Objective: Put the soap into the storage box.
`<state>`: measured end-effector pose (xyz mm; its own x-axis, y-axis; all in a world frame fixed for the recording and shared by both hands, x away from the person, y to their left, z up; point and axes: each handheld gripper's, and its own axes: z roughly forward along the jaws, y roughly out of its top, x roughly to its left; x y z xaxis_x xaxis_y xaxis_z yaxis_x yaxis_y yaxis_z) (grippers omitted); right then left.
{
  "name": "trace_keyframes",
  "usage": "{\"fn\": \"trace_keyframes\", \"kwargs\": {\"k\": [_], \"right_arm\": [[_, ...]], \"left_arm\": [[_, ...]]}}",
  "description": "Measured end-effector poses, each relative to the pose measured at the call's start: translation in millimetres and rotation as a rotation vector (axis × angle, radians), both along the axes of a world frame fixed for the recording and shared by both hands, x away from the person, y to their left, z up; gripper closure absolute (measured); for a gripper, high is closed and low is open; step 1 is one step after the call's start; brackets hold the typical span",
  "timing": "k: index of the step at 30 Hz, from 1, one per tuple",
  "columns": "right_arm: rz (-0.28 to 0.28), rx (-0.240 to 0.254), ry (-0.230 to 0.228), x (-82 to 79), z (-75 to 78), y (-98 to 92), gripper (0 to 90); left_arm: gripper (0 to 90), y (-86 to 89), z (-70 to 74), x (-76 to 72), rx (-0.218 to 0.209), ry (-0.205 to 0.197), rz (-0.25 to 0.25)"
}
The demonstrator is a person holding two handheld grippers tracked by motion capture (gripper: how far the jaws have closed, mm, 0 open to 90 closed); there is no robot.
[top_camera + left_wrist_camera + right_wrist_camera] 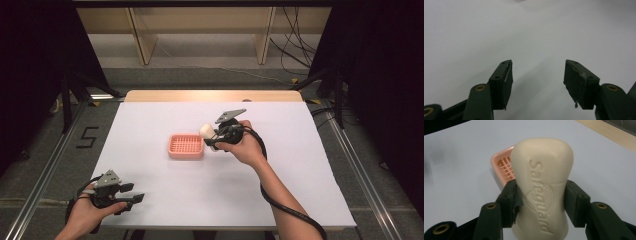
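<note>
Right gripper (540,205): its jaws are clamping a cream soap bar (541,185) by the waist, holding it up just right of the pink soap dish (186,146).
Left gripper (537,82): jaws are gaping empty, idling over the worktop (165,200) near the front-left corner.
Done: soap is picked up, by the look of it.
Left: lowering it into the dish and letting go.

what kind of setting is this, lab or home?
Likely a lab recording rig: white-covered table flanked by metal rails, black curtains, loose cables on the floor, taped marker beside it.
</note>
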<state>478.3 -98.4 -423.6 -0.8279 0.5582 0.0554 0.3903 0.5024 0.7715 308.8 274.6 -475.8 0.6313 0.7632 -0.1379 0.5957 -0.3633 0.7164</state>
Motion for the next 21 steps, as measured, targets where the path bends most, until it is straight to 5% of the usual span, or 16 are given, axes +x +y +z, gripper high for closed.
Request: {"fn": "trace_keyframes", "kwargs": {"k": [21], "right_arm": [[0.014,-0.015,0.005,2.8,2.5,5.7,50.6]], "left_arm": [[39.8,-0.2,-0.1,0.1,0.000,0.001,0.000]]}}
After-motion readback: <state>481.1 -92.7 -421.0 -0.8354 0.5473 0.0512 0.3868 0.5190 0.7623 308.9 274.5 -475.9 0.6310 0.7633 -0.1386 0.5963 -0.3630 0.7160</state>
